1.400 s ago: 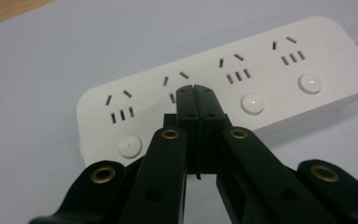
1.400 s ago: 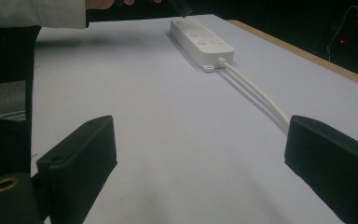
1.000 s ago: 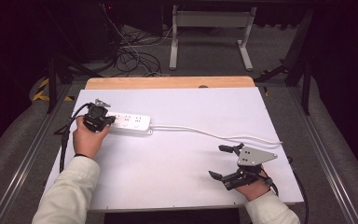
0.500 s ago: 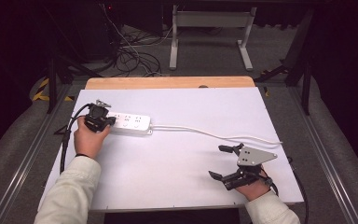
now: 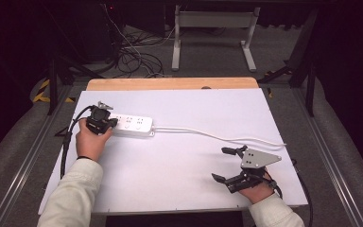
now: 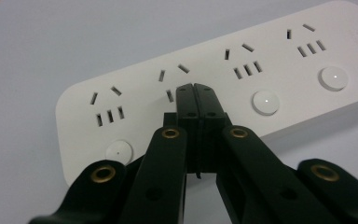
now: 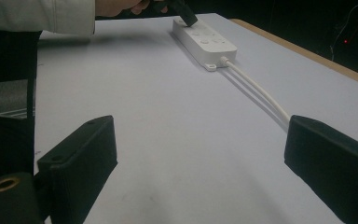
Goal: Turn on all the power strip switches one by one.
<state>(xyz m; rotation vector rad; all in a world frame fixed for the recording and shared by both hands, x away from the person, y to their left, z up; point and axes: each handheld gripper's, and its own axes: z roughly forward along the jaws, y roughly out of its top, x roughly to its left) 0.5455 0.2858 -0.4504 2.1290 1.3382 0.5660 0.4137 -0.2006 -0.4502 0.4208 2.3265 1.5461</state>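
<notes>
A white power strip (image 5: 133, 125) with three outlet groups and round buttons lies on the white table (image 5: 179, 161) at the left. My left gripper (image 5: 109, 124) is shut with nothing between its jaws, its closed tips resting on the strip (image 6: 223, 84) near the middle outlet, close to a button. The strip's white cable (image 5: 217, 137) runs right across the table. Near the front right edge my right gripper (image 5: 224, 164) stands open and empty, facing the strip (image 7: 204, 43) and the cable (image 7: 256, 91).
A wooden edge (image 5: 170, 83) borders the table's far side. Beyond it on the floor lie tangled cables (image 5: 137, 56) and a white frame's legs (image 5: 212, 33). Metal rails (image 5: 23, 161) run along both sides of the table.
</notes>
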